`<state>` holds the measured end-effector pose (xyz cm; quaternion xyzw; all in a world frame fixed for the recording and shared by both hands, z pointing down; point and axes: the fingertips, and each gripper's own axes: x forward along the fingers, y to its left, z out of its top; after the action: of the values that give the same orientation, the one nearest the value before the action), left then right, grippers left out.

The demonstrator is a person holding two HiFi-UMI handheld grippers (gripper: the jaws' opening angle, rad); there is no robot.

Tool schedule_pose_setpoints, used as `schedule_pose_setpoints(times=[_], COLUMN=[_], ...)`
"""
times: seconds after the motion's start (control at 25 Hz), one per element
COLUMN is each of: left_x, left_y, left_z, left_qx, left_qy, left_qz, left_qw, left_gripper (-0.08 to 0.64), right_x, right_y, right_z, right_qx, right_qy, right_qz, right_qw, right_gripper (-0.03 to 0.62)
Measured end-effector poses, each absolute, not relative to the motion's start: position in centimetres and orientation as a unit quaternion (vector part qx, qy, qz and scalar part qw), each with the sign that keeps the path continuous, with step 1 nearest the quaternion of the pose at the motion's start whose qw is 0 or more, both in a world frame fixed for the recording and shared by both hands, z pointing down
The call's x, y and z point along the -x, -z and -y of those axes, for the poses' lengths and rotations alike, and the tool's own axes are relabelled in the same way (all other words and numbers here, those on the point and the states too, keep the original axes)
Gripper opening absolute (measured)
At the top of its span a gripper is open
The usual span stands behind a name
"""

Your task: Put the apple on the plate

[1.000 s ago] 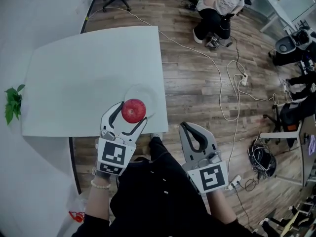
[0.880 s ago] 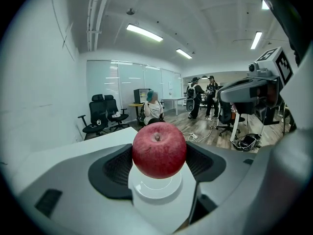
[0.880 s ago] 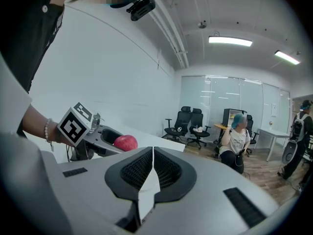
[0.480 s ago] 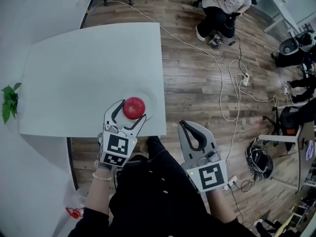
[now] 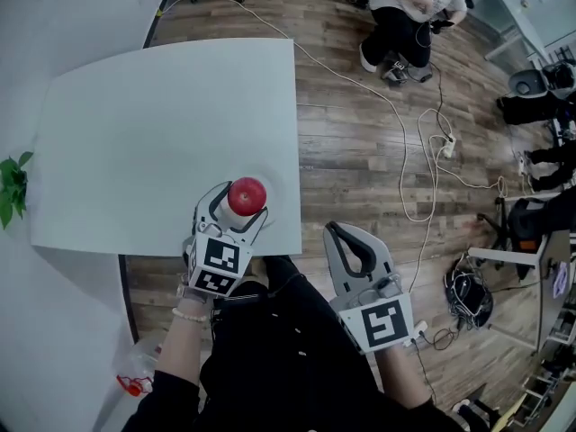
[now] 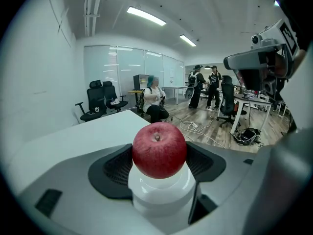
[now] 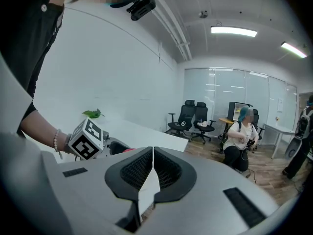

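- Right gripper (image 7: 153, 155): pads pressed together, nothing between, off the table's near edge.
- Left gripper (image 5: 241, 207) clamps the red apple (image 6: 159, 150) just over the white plate (image 6: 161, 190); contact is hard to judge.
- The plate is nearly lost against the white table (image 5: 162, 133).
- Beyond, a floor cable (image 5: 409, 151).
- The grip is unchanged from a second ago.

Left tongs (image 5: 238, 214) clamp apple (image 5: 247, 195); right tongs (image 5: 342, 237) closed.

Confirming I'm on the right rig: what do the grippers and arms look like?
The left gripper and right gripper are light grey with black ribbed pads, each carrying a black-and-white marker cube. Black sleeves; bead bracelet on the left wrist.
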<state>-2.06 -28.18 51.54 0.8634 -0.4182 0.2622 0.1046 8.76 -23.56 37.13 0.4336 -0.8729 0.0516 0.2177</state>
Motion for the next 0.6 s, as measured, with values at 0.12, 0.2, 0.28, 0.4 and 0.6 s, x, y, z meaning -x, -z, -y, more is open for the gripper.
schedule_pose_setpoints(times=[0.12, 0.2, 0.28, 0.4, 0.6], left_x=[1.9, 1.6, 1.5, 1.5, 0.7], left_y=[-52.5, -53.0, -53.6, -54.7, -55.9], left_z=[28.8, 29.1, 29.3, 29.5, 29.5], left_qx=[-0.862, -0.86, -0.859, -0.857, -0.856], left_qy=[-0.269, -0.274, -0.278, -0.287, -0.299], left_qz=[0.416, 0.414, 0.413, 0.41, 0.405], left_qw=[0.111, 0.116, 0.12, 0.122, 0.122], left_gripper=[0.35, 0.35, 0.35, 0.351, 0.351], right_x=[-8.8, -9.2, -9.4, -9.3, -9.9], right_y=[-37.3, -37.4, -37.6, -37.9, -38.4], right_z=[24.2, 24.4, 24.7, 25.1, 25.2], right_qx=[-0.431, -0.43, -0.429, -0.428, -0.425], right_qy=[-0.054, -0.057, -0.06, -0.061, -0.066], right_qz=[0.873, 0.873, 0.873, 0.873, 0.873], right_qw=[0.221, 0.223, 0.224, 0.226, 0.231], right_gripper=[0.044, 0.043, 0.044, 0.044, 0.044])
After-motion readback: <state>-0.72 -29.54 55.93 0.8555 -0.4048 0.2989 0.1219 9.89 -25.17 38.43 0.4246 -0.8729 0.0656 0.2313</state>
